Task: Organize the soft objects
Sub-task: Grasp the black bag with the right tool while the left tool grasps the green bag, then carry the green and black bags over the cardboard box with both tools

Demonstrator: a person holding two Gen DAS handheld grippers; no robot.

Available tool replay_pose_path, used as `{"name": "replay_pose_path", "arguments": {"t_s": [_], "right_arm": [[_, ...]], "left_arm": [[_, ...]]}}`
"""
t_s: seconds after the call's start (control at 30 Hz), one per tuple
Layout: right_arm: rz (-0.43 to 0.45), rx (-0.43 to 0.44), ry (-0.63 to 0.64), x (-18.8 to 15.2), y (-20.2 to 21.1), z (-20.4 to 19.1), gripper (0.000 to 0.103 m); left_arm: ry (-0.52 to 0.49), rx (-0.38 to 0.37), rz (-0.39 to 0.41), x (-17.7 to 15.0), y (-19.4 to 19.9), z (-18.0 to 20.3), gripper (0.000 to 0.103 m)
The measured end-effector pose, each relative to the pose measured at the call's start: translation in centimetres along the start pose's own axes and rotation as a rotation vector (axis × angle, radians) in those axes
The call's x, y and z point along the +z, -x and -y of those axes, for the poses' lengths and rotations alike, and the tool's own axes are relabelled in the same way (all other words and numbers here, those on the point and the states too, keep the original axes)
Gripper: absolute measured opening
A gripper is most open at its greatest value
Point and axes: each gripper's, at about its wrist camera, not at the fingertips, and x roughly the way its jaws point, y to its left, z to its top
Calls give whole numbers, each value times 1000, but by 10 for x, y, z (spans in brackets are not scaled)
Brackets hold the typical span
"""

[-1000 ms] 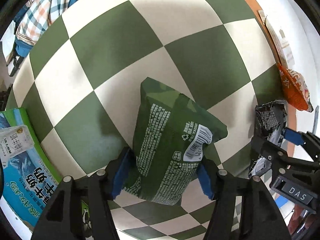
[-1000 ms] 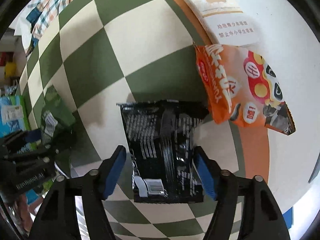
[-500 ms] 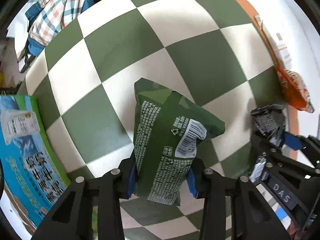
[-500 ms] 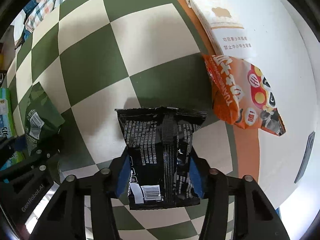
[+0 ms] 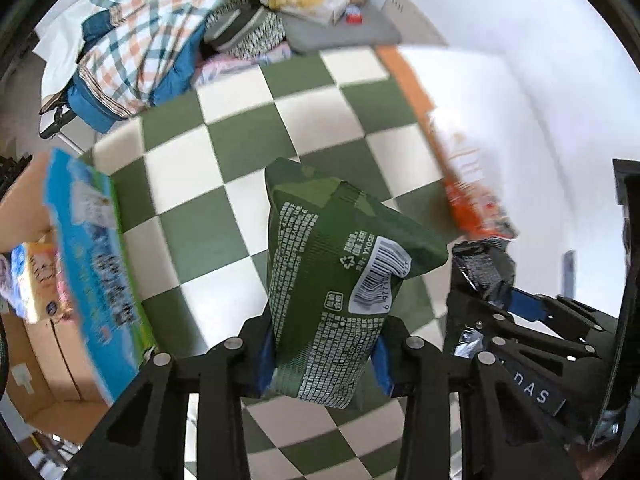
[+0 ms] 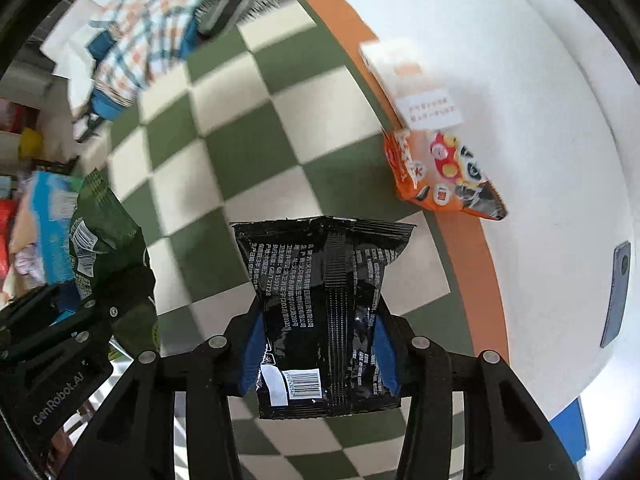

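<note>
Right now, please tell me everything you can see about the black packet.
The black packet is a glossy plastic pouch with crimped ends, a back seam down its middle, white printed text and a white barcode label near its lower edge. The right tool is shut on its lower half, blue pads pinching both sides so the film creases. It appears raised above the checkered cloth, its top edge pointing away from the camera.

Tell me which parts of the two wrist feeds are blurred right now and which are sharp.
Left wrist: the green packet in the left gripper is sharp; the blue box and orange bag smear. Right wrist: the black packet in the right gripper is crisp; the checked cloth and plaid clothes streak.
</note>
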Motion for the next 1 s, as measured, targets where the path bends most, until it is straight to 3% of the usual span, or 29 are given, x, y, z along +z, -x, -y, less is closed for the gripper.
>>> {"name": "replay_pose_path", "arguments": {"t_s": [0.17,0.33,0.43,0.7,1.0], "right_arm": [[67,73,48,-28,58,-31,49],[113,139,145,-50,102,-100,49],[123,177,201,-62,109,-156,49],[19,304,310,-94,81,-281,49],[-130,371,240,-109,-2,-383,49]], "left_arm": [[39,-46,81,-15,60,-29,36],[86,-29,139,-32,101,-81,36],[142,-8,164,-49,122,-127,36],[335,66,127,-96,134,-263,36],[497,95,-25,-121,91,-376,36]]}}
